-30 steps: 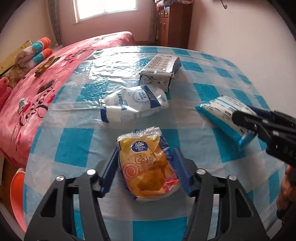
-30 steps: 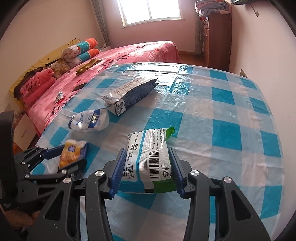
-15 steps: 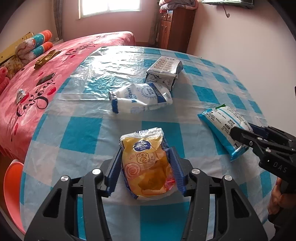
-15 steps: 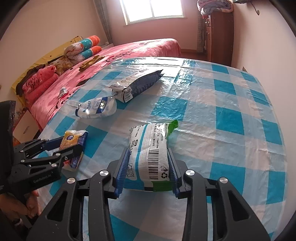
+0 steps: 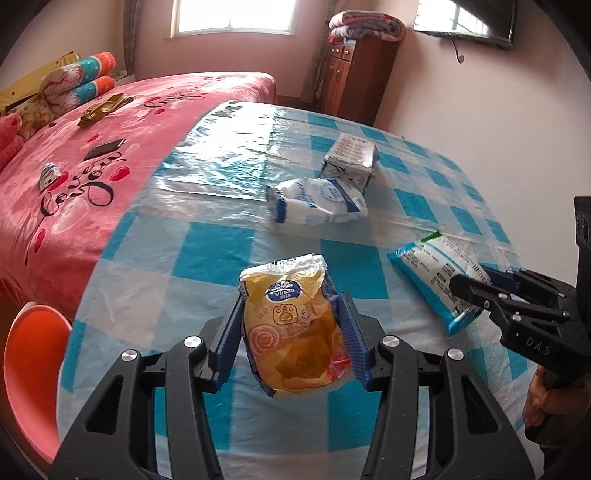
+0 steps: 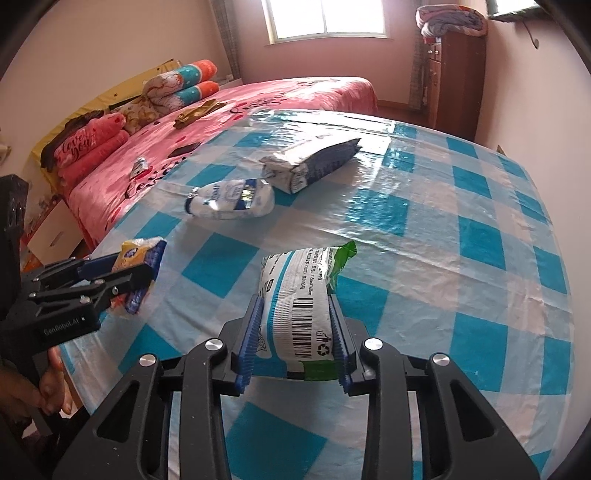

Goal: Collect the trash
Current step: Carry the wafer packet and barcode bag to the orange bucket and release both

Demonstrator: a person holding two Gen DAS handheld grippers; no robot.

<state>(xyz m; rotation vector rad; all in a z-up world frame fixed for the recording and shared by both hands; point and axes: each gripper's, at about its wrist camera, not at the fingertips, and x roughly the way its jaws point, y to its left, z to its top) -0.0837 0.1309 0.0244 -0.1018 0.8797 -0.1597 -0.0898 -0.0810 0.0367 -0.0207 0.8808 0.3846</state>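
The tablecloth (image 5: 207, 258) is checked in blue and white. One packet (image 5: 291, 325) is yellow with a blue badge, another (image 6: 299, 310) white with a green end and black barcode. The bed cover (image 5: 92, 177) is pink with black lettering.

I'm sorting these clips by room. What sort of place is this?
Most likely a home bedroom. A bed with pink bedding and rolled quilts stands beside the checked table, a wooden cabinet stands in the corner, and a TV hangs on the wall.
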